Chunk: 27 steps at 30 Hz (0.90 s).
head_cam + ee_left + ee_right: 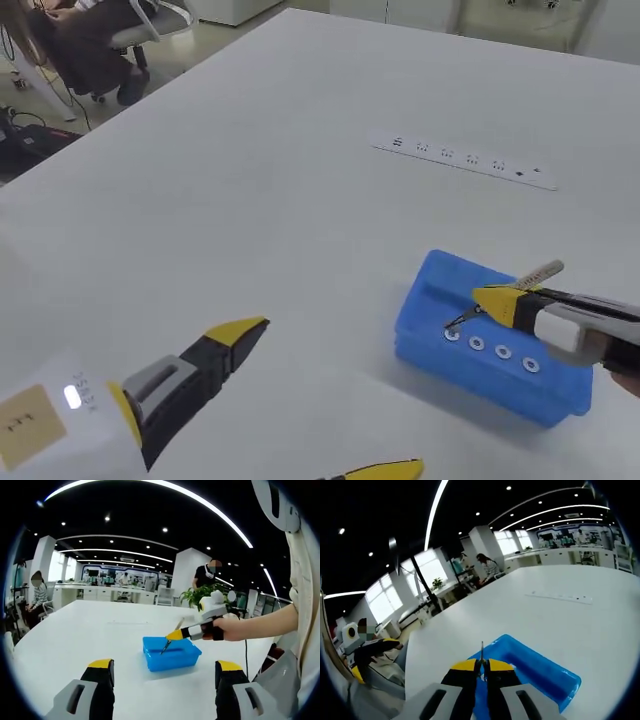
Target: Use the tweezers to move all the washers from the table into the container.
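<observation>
right claw (pixel 481 666) pinching tweezers (pixel 462 320), tips ahead of it over blue box (pixel 470 378), left claw (pixel 165 665) spread, well apart

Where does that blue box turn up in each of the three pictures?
Head view: blue container, lower right.
Left gripper view: centre, slightly below the middle.
Right gripper view: bottom centre, stretching right.
Shared landmark: the tweezers, tip over it.
</observation>
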Each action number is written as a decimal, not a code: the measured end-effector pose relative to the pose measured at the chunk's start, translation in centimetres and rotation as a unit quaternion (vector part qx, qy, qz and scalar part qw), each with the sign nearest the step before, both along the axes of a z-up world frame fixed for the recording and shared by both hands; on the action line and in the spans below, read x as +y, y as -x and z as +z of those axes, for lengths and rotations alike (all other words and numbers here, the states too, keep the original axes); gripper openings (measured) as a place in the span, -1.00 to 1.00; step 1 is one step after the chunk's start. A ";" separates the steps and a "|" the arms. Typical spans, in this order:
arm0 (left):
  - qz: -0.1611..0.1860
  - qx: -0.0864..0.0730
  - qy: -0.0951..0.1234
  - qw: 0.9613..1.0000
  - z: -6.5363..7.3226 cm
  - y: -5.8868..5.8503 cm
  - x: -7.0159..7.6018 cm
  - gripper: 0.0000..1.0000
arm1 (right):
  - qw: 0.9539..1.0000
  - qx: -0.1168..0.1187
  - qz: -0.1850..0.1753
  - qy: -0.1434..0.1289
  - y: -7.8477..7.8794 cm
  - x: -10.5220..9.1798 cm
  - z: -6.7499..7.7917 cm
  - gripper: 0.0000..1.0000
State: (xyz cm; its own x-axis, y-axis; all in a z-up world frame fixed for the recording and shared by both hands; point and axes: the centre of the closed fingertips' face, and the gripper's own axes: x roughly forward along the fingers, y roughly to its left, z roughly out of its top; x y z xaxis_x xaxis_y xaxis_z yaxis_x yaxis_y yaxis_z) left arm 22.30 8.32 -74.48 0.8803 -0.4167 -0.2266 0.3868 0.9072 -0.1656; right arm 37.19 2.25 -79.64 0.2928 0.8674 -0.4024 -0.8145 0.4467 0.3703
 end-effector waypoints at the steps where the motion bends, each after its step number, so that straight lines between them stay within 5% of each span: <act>1: -0.001 0.000 -0.001 1.000 0.0 0.0 0.0 0.69 | 1.000 -0.002 0.001 0.003 -0.1 0.1 -0.2 -0.95; 19: -0.002 0.004 -0.007 1.000 -0.3 -0.1 0.0 0.67 | 0.999 -0.018 0.028 0.035 -1.3 1.7 -2.1 -0.94; 22: -0.003 -0.002 0.000 1.000 0.1 -0.1 -0.1 0.70 | 0.998 -0.021 0.034 0.040 -1.3 1.9 -2.2 -0.94; 23: -0.002 -0.016 0.005 1.000 0.6 -0.1 -0.1 0.70 | 0.998 -0.023 0.037 0.044 -1.2 1.9 -2.3 -0.94; 27: 0.000 -0.011 0.014 1.000 0.6 -0.1 0.1 0.70 | 0.997 -0.030 0.043 0.055 -1.2 2.0 -2.6 -0.94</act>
